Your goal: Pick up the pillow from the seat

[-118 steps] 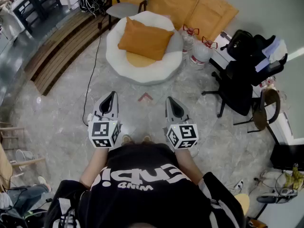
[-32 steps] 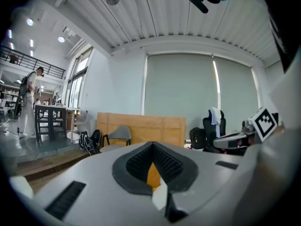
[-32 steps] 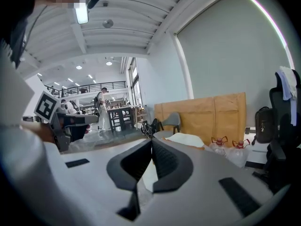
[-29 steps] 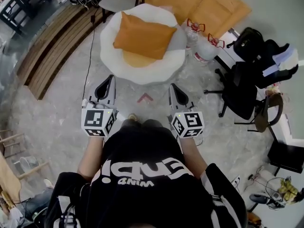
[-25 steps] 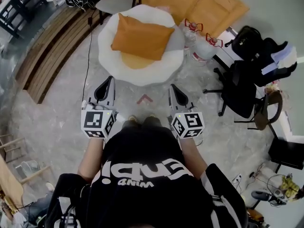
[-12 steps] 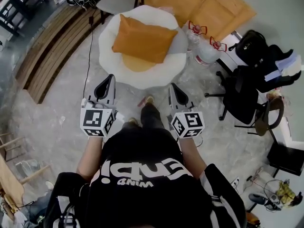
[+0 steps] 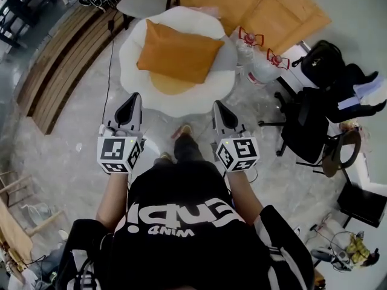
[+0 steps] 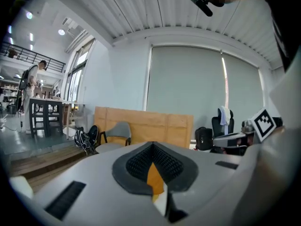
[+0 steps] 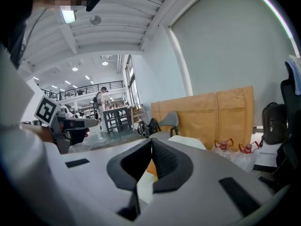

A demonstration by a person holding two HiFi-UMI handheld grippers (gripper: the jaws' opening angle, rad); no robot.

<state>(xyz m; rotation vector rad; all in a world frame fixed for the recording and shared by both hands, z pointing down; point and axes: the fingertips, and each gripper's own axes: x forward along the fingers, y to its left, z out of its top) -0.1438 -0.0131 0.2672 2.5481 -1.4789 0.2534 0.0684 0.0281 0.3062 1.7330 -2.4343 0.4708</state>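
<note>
Closer now: the person has stepped toward the seat (image 7: 134, 71), one foot (image 7: 185, 129) forward. Head view: pillow (image 7: 179, 51) lies on the seat, left gripper (image 7: 133, 97) and right gripper (image 7: 216, 104) just short of its rim. Left gripper view: jaws together, empty, pillow ahead. Right gripper view: jaws together, nothing held.

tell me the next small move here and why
Probably carry both forward toward the pillow and open them on the way. The left gripper and right gripper are shut with nothing between their jaws, and both are held short of the white seat. The pillow lies untouched on that seat, ahead of them.
</note>
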